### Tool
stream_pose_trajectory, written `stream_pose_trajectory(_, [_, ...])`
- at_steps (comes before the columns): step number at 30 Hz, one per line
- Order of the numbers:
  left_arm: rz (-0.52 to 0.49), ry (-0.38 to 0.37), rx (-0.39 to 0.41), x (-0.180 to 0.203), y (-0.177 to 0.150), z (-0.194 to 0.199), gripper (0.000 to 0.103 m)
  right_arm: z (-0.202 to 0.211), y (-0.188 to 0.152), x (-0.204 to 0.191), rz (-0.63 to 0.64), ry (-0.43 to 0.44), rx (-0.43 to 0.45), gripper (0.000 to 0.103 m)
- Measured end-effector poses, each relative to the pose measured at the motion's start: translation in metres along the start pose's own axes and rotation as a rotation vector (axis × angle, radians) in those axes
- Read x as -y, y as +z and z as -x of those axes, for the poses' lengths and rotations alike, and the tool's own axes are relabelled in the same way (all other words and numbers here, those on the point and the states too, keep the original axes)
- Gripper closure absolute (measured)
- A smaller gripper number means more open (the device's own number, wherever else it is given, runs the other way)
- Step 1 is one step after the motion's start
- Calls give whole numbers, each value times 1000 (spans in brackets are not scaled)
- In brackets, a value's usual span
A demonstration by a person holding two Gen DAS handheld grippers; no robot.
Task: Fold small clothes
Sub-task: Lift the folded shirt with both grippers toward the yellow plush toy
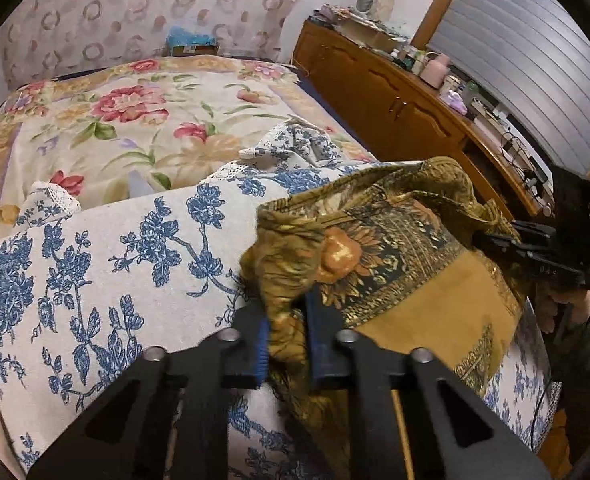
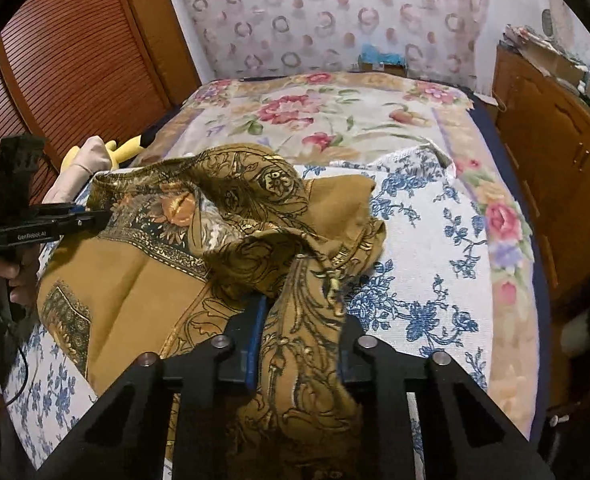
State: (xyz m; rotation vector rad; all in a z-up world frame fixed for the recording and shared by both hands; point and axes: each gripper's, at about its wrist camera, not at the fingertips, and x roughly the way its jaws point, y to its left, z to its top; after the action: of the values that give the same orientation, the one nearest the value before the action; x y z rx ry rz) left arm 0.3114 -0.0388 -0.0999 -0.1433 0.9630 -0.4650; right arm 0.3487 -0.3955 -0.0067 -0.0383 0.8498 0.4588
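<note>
A brown and gold patterned garment (image 1: 395, 256) with black ornamental bands lies crumpled on a white cloth with blue flowers (image 1: 107, 264) on the bed. My left gripper (image 1: 287, 332) is shut on the garment's near left edge. It shows from the side in the right wrist view (image 2: 95, 216), at the garment's left edge. My right gripper (image 2: 299, 344) is shut on a bunched fold of the same garment (image 2: 247, 216). It also appears at the garment's right side in the left wrist view (image 1: 491, 240). The garment is lifted and rumpled between the two.
The bed has a floral blanket (image 1: 143, 120) beyond the blue-flowered cloth (image 2: 427, 264). A wooden cabinet (image 1: 387, 92) with clutter on top runs along the right. A wooden slatted door (image 2: 67, 60) and a yellow plush toy (image 2: 123, 148) are on the left.
</note>
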Motion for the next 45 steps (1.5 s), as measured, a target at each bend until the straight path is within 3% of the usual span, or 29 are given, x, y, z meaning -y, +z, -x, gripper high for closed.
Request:
stream_pose_trajectory(8, [-41,-32,162,18,-8,61,94,27,-3,-37,68,-62,149,88])
stream_pose_trajectory(15, [-13,19,295,0,-26,122,95,47,8,-87,187,-32,252,89])
stream_pose_trajectory(22, [47,138,444,-35,-53,197,95,40,39,-153,326,52,308,89])
stream_pose_trajectory(28, [145,286,529,-80,-82,242,95,1,98,-226,510,125,329,89])
stream_pose_trajectory(32, [230,391,508,-116,-105,250,95,-42,129,-281,637,137,300,89])
stream_pose_trajectory(37, [347,448,480,-156,-143,250,95,-98,143,-353,747,186,272,89])
stream_pose_trajectory(45, [416,517,365,-183,-174,219,95,-187,173,-405,789,229,164,87])
